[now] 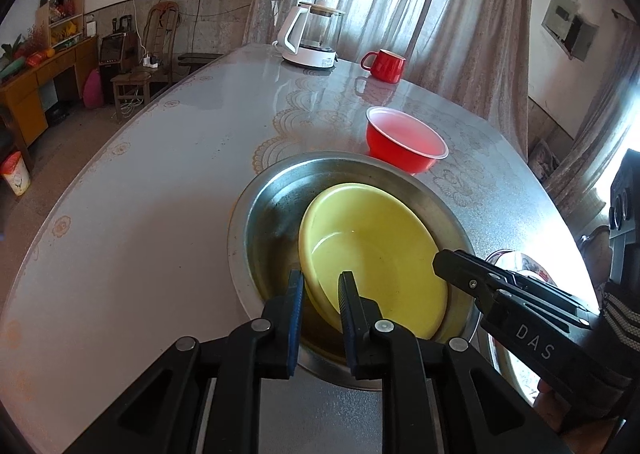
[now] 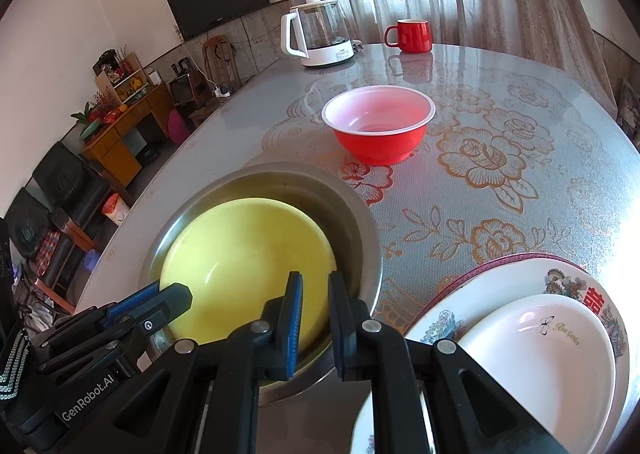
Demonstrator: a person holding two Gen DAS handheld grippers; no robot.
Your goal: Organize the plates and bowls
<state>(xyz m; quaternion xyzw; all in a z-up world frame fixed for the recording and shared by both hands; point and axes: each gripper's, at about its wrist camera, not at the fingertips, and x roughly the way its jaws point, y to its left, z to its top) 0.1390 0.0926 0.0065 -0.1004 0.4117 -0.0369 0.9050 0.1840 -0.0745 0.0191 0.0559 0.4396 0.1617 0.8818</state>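
Note:
A yellow bowl (image 1: 380, 246) (image 2: 240, 254) sits tilted inside a steel basin (image 1: 272, 213) (image 2: 352, 213) near the table's front. My left gripper (image 1: 320, 290) (image 2: 176, 300) is shut on the yellow bowl's near-left rim, one finger inside it and one outside. From the other side, my right gripper (image 2: 316, 294) (image 1: 440, 260) is shut on the bowl's right rim, close to the basin wall. A red bowl (image 1: 404, 141) (image 2: 380, 141) with a white inside stands alone behind the basin. To the right, a white dish (image 2: 540, 354) lies on a flower-patterned plate (image 2: 500, 274).
A glass kettle with a white handle (image 1: 312, 37) (image 2: 320, 33) and a red mug (image 1: 386, 63) (image 2: 412, 35) stand at the table's far edge. The table (image 2: 500, 157) has a glossy floral cover. Chairs and cabinets stand along the wall to the left.

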